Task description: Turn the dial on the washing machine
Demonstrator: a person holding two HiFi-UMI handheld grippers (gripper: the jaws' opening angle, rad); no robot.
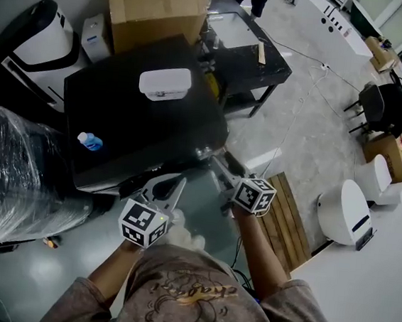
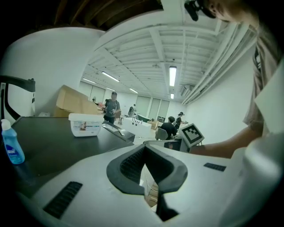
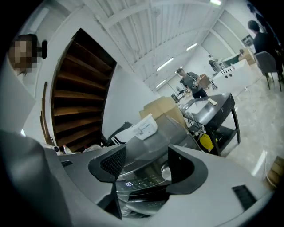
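The black washing machine stands ahead of me, seen from above. In the right gripper view its front control panel shows a lit display and a silver dial. My right gripper is open, and the dial lies between its jaws, close to the right one but apart from it. In the head view the right gripper points at the machine's front right corner. My left gripper hovers by the machine's front edge, shut on nothing.
A white tub and a blue bottle sit on the machine's lid. A cardboard box and a black table stand behind. A plastic-wrapped bundle is at left, a wooden pallet at right.
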